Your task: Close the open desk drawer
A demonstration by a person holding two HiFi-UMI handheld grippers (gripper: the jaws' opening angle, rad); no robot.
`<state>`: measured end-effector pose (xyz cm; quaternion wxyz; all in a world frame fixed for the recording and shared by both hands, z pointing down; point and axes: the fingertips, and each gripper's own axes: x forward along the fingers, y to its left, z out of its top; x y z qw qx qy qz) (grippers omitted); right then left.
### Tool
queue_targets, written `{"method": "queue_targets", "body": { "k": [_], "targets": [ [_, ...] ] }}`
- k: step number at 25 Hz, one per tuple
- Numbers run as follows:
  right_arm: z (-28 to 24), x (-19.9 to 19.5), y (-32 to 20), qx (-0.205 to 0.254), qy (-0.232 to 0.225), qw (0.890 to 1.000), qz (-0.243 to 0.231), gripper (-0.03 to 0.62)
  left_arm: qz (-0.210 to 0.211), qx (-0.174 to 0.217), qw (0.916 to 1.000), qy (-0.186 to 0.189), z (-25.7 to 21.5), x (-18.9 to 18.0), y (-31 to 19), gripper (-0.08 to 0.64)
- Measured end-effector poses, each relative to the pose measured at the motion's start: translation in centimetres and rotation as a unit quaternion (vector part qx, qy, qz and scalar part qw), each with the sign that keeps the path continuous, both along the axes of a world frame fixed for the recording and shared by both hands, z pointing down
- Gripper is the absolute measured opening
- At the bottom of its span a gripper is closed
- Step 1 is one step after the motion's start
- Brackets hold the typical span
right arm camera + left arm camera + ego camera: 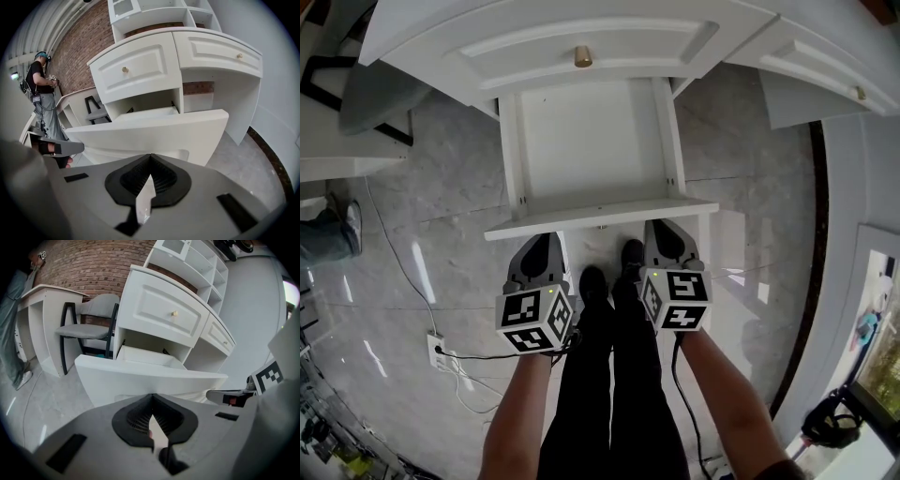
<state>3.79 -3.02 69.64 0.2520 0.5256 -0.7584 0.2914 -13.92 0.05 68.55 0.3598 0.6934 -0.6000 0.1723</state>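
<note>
Directly ahead and below, seen from the head view, a white desk [581, 23] fills the top of the scene, standing on a glossy pale stone floor [422, 244]. Its lower drawer [600, 217] is pulled far out toward the person, well clear of the desk body, and its white box is empty, with nothing lying inside. This drawer looks like rigid painted wood, fairly light when empty, likely to slide straight back on its runners if pressed evenly. No handle shows on its front panel from these angles, so the broad flat front is the sensible place to push, with 1 gripper toward each end so it does not skew. Both tools are lined up for that: the left gripper [546, 246] and right gripper [661, 232] point at the panel from just in front, though whether they touch it cannot be told. Each gripper's own view shows its 2 jaws brought together at the tips with nothing between them. Above, a closed drawer carries 1 small brass knob [582, 57].
</note>
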Motion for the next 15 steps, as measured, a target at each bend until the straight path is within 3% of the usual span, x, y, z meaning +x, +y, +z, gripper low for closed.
{"method": "queue_targets", "body": {
  "k": [15],
  "targets": [
    [0.2,-1.8,-6.4,0.028,0.022,0.999,-0.02,0.005,-0.025,0.02,0.9994,0.009,-0.2,-1.1,-5.8,0.009]
  ]
}}
